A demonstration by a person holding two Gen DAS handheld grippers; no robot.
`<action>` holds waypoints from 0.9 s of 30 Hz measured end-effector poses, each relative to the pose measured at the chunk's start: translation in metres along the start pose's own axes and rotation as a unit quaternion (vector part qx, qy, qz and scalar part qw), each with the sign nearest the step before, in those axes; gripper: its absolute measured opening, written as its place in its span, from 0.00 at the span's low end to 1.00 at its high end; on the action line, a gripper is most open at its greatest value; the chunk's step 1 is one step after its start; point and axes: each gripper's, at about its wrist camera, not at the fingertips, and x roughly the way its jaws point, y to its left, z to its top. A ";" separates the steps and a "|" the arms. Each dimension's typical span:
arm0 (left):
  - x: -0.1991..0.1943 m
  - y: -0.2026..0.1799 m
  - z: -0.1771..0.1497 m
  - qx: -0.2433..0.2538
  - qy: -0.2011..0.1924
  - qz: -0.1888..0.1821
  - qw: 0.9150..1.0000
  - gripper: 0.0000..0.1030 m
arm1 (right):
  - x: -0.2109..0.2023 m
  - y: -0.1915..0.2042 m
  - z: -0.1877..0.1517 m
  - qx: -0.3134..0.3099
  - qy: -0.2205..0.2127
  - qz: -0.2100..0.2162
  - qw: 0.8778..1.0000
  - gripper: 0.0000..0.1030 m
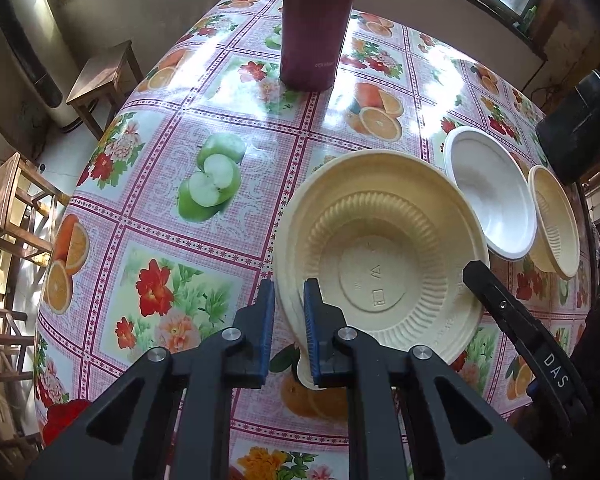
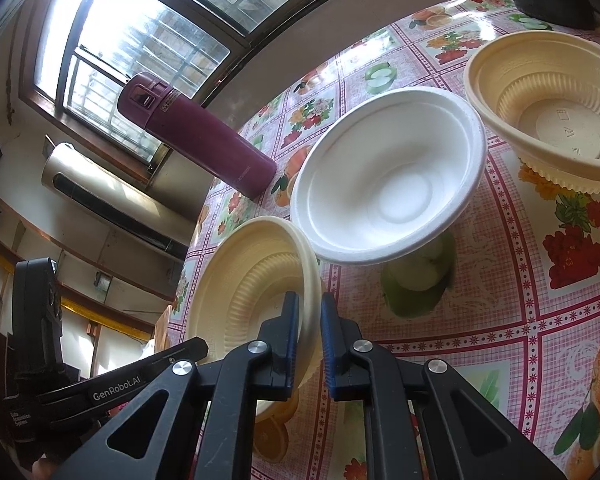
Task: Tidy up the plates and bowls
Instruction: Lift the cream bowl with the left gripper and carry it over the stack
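Observation:
A cream ribbed bowl (image 1: 380,256) is held off the table, tilted. My left gripper (image 1: 289,312) is shut on its left rim, one pad inside and one outside. My right gripper (image 2: 310,328) is shut on the opposite rim of the same bowl (image 2: 252,280); its finger shows in the left wrist view (image 1: 500,304). A white bowl (image 1: 492,196) sits on the table just beyond, also in the right wrist view (image 2: 388,176). A second cream ribbed bowl (image 1: 556,220) stands past it, also in the right wrist view (image 2: 548,108).
A maroon thermos (image 1: 316,24) stands upright on the fruit-pattern tablecloth (image 1: 180,160) at the far middle; it also shows in the right wrist view (image 2: 196,136). A black object (image 1: 580,128) sits at the table's right edge. Wooden stools (image 1: 104,76) stand to the left.

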 end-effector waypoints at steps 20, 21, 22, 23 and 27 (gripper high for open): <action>-0.107 0.066 -0.079 0.011 -0.085 0.029 0.996 0.13 | -0.069 0.084 -0.068 -0.057 -0.003 0.098 0.994 0.10; -0.111 0.071 -0.085 0.010 -0.089 0.031 0.996 0.13 | -0.072 0.088 -0.074 -0.061 -0.001 0.104 0.993 0.10; -0.116 0.076 -0.093 0.009 -0.092 0.034 0.995 0.13 | -0.074 0.092 -0.081 -0.064 0.002 0.109 0.992 0.10; -0.119 0.081 -0.099 0.008 -0.095 0.036 0.995 0.13 | -0.076 0.097 -0.088 -0.069 0.006 0.111 0.991 0.10; -0.127 0.099 -0.125 0.002 -0.105 0.051 0.993 0.13 | -0.079 0.115 -0.114 -0.097 0.022 0.113 0.989 0.10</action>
